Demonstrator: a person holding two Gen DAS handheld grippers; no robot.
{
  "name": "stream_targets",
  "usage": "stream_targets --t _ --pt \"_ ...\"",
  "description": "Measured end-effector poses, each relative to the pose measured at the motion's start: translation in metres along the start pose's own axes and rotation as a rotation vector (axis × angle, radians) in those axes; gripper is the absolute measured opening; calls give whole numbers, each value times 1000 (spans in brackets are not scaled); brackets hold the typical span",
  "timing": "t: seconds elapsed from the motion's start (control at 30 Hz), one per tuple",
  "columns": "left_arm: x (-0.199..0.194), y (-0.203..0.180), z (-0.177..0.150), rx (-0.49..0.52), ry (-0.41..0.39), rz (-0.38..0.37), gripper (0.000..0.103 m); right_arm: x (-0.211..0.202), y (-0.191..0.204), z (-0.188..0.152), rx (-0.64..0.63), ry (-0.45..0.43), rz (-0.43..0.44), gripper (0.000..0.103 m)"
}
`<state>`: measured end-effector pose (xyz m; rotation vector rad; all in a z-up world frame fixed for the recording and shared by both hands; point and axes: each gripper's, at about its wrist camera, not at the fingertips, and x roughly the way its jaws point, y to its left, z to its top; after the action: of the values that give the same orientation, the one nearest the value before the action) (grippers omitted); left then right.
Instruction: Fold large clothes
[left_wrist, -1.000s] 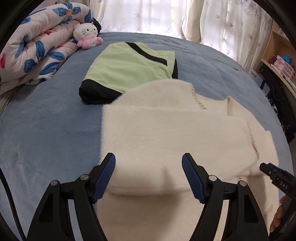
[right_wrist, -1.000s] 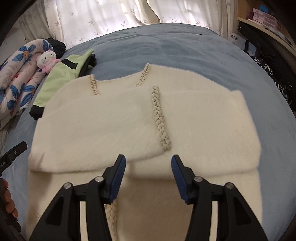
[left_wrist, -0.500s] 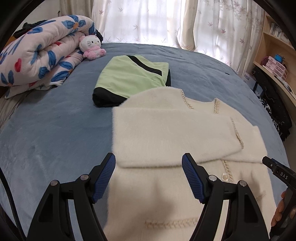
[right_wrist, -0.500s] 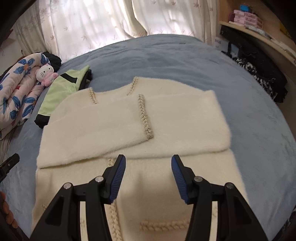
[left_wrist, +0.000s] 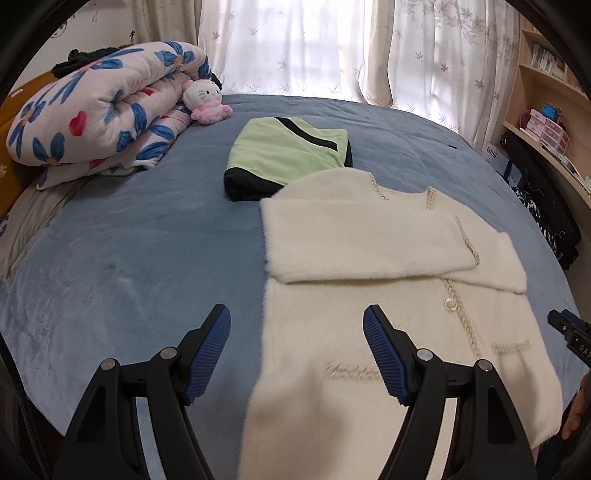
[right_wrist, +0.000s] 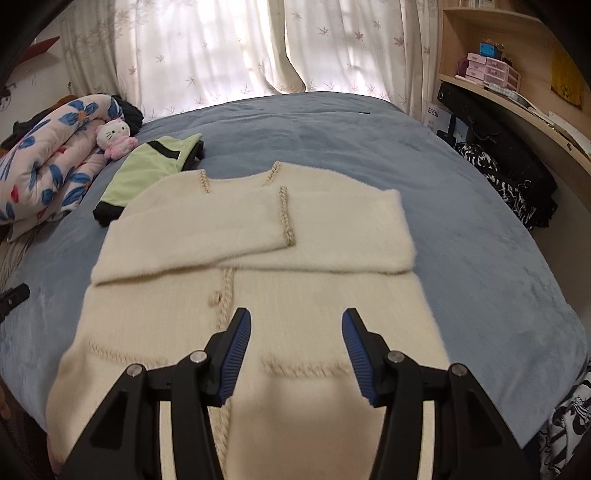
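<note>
A cream cardigan (right_wrist: 258, 295) lies flat, front up, on the blue bedspread (right_wrist: 480, 240), both sleeves crossed over its chest, the left sleeve (right_wrist: 192, 240) on top of the right sleeve (right_wrist: 351, 229). The left gripper (left_wrist: 297, 350) hangs above the garment's left edge near the hem, fingers spread wide and holding nothing; the right gripper (right_wrist: 295, 354) hovers over the lower front beside the braided placket (right_wrist: 223, 314), likewise wide open and empty. The sleeve stage looks complete, and the step in hand appears to be the reach for the hem. The next move likely calls for each gripper to drop to a bottom corner, pinch the thick fleece through both layers, and carry the hem up toward the collar without disturbing the sleeves. A folded green top (left_wrist: 284, 155) lies just beyond the collar, apparently touching it.
</note>
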<state>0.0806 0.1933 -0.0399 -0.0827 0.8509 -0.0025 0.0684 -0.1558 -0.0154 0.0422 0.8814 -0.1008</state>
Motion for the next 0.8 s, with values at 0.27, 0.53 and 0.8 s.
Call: stream_targets --t 0.27,0.53,0.8 --pt "-20 31 -36 -29 38 -18 73 -35 -6 -30 -56 -2 37 52" --pt "-29 42 -75 4 117 -46 73 -51 -29 -62 -46 36 101 52" --pt "-32 35 -101 39 143 -43 73 -60 -69 -85 13 43 111 52"
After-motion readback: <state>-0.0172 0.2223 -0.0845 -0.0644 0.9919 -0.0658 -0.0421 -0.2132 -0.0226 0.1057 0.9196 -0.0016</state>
